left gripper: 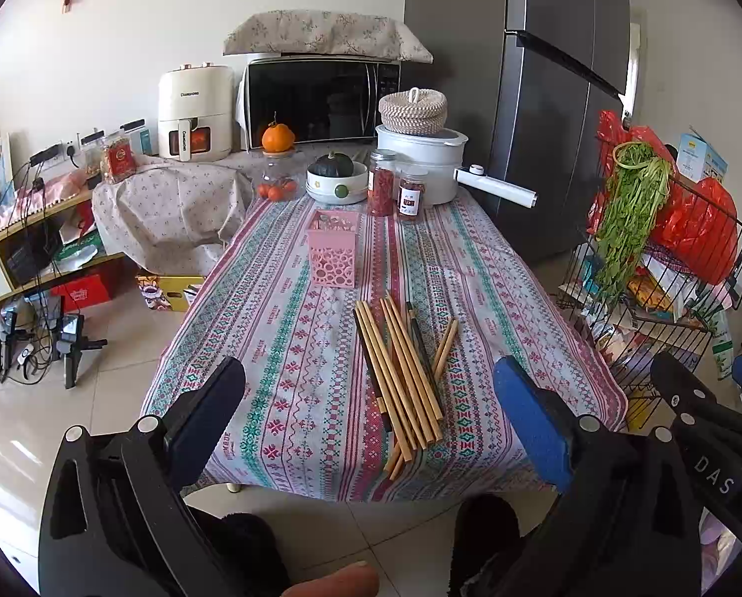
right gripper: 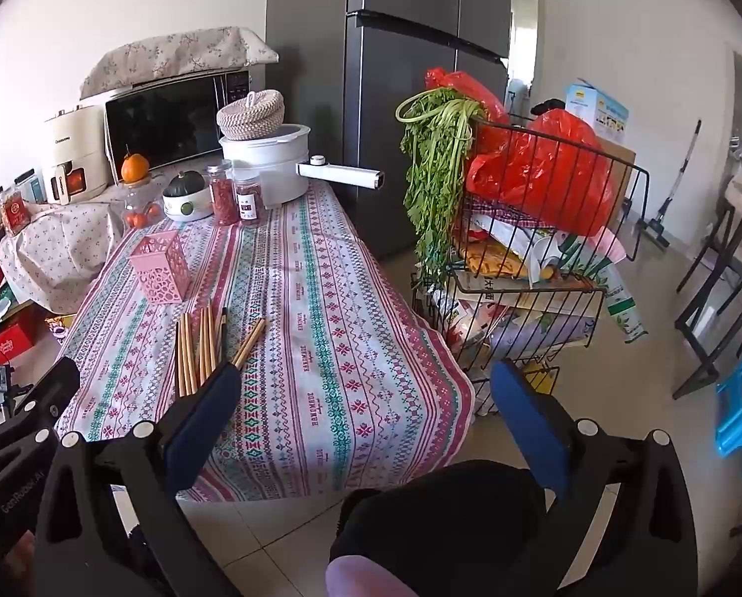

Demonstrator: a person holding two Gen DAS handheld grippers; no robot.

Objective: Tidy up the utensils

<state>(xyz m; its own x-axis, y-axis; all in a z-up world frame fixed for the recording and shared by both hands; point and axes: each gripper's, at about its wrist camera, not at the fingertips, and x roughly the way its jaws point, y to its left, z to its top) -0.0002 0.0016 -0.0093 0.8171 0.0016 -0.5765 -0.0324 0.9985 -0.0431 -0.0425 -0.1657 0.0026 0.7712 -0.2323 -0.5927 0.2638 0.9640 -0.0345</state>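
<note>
Chopsticks (left gripper: 401, 373) lie lengthwise; tips toward holder (left gripper: 332, 248).

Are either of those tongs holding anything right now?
No. The left tongs and right tongs are open and empty; the chopsticks lie on the table.

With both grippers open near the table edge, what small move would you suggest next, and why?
Probably lower the left gripper onto the chopsticks. They lie loose on the tablecloth, right between its fingers, and the pink holder stands beyond them.

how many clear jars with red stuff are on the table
2, side by side at the table's far end: the taller jar beside the bowl, the shorter jar beside the white pot.
</note>
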